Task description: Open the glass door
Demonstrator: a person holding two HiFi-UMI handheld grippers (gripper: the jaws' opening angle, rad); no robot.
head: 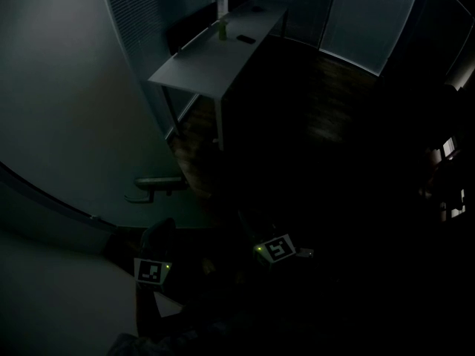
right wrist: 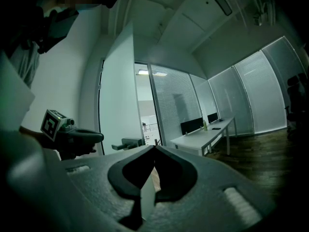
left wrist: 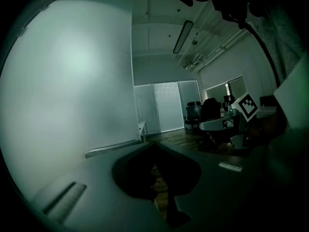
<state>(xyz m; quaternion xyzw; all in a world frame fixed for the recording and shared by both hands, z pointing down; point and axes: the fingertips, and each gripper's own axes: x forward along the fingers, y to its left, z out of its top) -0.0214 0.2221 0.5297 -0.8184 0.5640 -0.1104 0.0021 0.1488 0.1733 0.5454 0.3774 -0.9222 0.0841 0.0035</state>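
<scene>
In front of the glass door, the left gripper is clenched on nothing, jaws together. The door handle lies just ahead of it, lever running level along the pane. The right gripper, likewise closed and empty, sits farther right, so the left is nearer.

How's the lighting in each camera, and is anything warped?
Head view: very dark, right side nearly black, only the desk and door handle readable. Left gripper view: pale panel hazy, washed out. Right gripper view: brightest; fisheye bends the blinds.
</scene>
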